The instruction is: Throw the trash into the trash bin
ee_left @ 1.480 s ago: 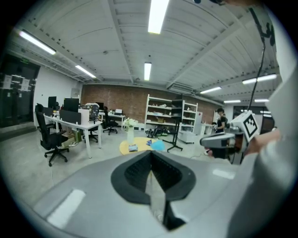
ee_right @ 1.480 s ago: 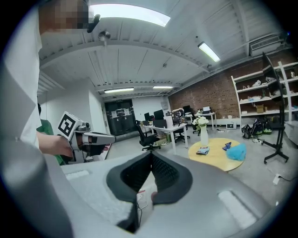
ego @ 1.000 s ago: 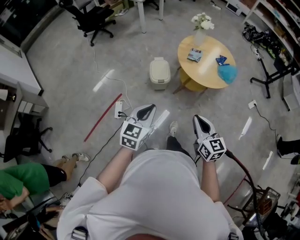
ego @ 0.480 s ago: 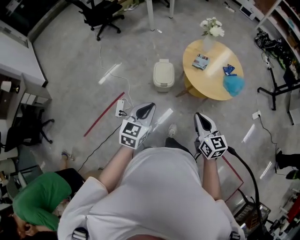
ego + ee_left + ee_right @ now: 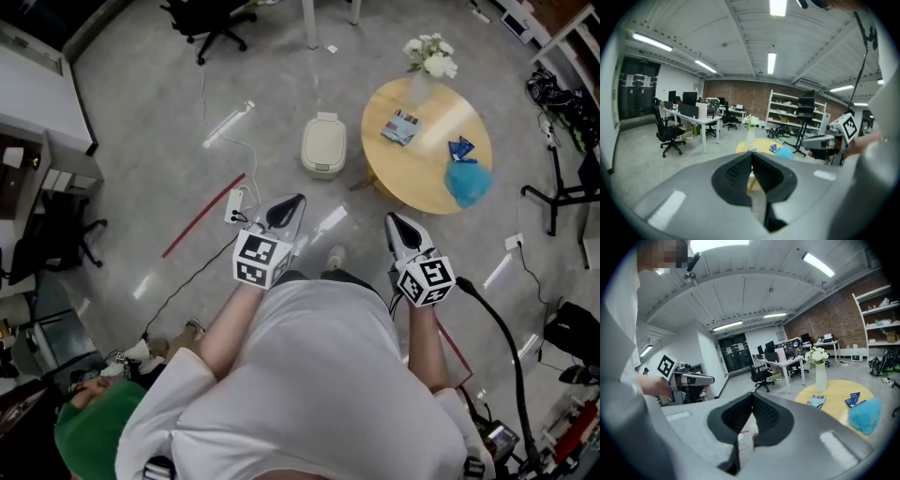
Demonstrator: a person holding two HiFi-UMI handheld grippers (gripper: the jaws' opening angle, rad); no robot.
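— Wood, the round table (image 5: 427, 169): where does it sit from the two grippers?
— Ahead of the right gripper (image 5: 397, 225) and a little to its right, well apart. The left gripper (image 5: 289, 204) points more towards the cream trash bin (image 5: 323, 143), which stands on the floor ahead of it, just beside the table's left edge.
— And the trash?
— On that table, well apart from both grippers: a fluffy blue wad (image 5: 467, 184) at the near right, a blue wrapper (image 5: 461, 147) just beyond it, a printed packet (image 5: 403, 126) further left.
— Jaws?
— Both pairs are pressed together, with nothing between them.
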